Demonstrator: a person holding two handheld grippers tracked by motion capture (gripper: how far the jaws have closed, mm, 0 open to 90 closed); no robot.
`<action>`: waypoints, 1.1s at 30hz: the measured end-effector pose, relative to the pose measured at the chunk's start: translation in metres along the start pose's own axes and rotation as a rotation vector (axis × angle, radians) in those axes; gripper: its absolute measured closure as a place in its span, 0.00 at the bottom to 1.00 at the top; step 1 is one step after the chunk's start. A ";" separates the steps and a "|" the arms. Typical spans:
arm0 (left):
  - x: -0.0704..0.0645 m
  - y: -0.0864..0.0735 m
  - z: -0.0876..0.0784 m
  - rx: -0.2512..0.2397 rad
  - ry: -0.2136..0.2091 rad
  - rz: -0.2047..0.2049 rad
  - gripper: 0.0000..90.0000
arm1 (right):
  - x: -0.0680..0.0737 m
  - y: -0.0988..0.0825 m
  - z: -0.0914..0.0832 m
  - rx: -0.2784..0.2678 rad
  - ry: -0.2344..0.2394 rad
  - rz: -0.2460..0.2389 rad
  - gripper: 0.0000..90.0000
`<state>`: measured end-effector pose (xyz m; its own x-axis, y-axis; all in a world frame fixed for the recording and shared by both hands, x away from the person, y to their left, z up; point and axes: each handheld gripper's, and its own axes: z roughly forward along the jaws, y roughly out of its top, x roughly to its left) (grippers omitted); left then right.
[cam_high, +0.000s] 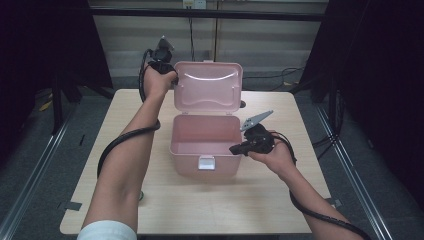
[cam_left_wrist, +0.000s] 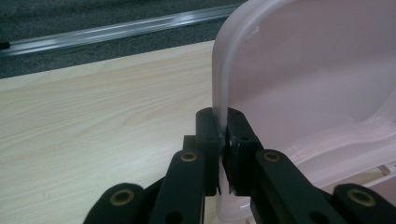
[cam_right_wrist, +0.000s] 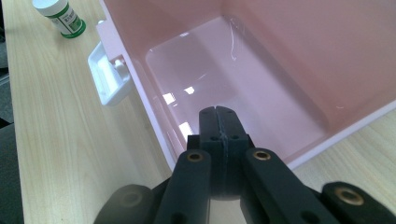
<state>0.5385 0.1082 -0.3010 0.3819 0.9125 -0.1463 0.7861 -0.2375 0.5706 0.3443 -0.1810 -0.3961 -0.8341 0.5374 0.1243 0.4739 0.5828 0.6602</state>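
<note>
A pink plastic box (cam_high: 204, 150) stands open in the middle of the table, its lid (cam_high: 207, 90) upright at the back. My left gripper (cam_high: 172, 75) is at the lid's top left corner. In the left gripper view its jaws (cam_left_wrist: 223, 119) are shut on the lid's pale edge (cam_left_wrist: 219, 79). My right gripper (cam_high: 234, 149) rests at the box's right front rim, jaws pressed together. In the right gripper view its tips (cam_right_wrist: 218, 112) hang over the empty inside of the box (cam_right_wrist: 243, 70), with nothing between them.
A white latch (cam_high: 206, 162) sits on the box's front wall, also the latch (cam_right_wrist: 109, 77) in the right gripper view. A small green-and-white bottle (cam_right_wrist: 60, 16) stands on the wooden table (cam_high: 225, 205) beyond it. Dark floor and metal rails surround the table.
</note>
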 end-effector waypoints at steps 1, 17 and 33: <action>0.000 0.000 0.001 0.002 0.001 -0.002 0.95 | 0.000 0.000 0.000 0.000 0.000 0.002 1.00; 0.007 0.001 0.015 0.017 0.010 -0.014 0.94 | -0.002 -0.002 0.004 0.000 0.008 0.007 1.00; 0.012 0.000 0.028 0.028 0.011 -0.010 0.94 | -0.002 -0.004 0.003 -0.002 0.003 0.008 1.00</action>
<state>0.5568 0.1096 -0.3256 0.3684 0.9186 -0.1431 0.8033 -0.2370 0.5464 0.3454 -0.1824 -0.4013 -0.8313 0.5400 0.1315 0.4796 0.5774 0.6608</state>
